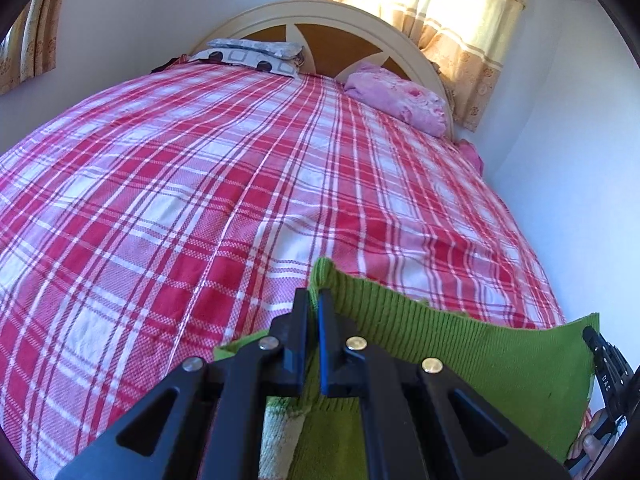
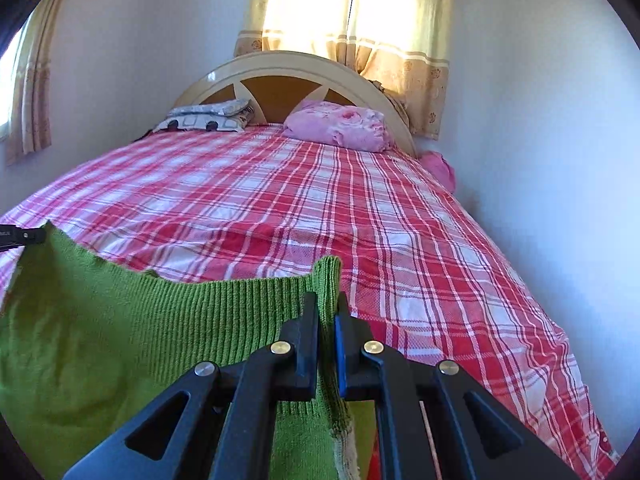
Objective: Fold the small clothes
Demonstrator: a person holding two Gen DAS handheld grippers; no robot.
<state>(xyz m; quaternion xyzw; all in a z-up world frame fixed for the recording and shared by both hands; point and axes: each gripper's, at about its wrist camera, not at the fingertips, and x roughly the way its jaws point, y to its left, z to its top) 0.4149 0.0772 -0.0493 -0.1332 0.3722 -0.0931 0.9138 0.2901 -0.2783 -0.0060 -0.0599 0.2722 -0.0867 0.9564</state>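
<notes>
A green ribbed knit garment [image 1: 472,352] hangs stretched between my two grippers above the near end of the bed. My left gripper [image 1: 314,300] is shut on its left top corner. My right gripper [image 2: 326,304] is shut on its right top corner, with the garment [image 2: 140,320] spreading to the left. The right gripper also shows at the right edge of the left wrist view [image 1: 600,352]. The left gripper's tip shows at the left edge of the right wrist view [image 2: 24,235]. The garment's lower part is hidden below the fingers.
The bed has a red and white plaid cover [image 1: 240,184]. At the headboard [image 2: 288,68] lie a pink pillow [image 2: 340,124] and grey patterned pillows [image 2: 208,116]. A white wall [image 2: 540,160] runs close along the bed's right side. Curtains [image 2: 352,20] hang behind.
</notes>
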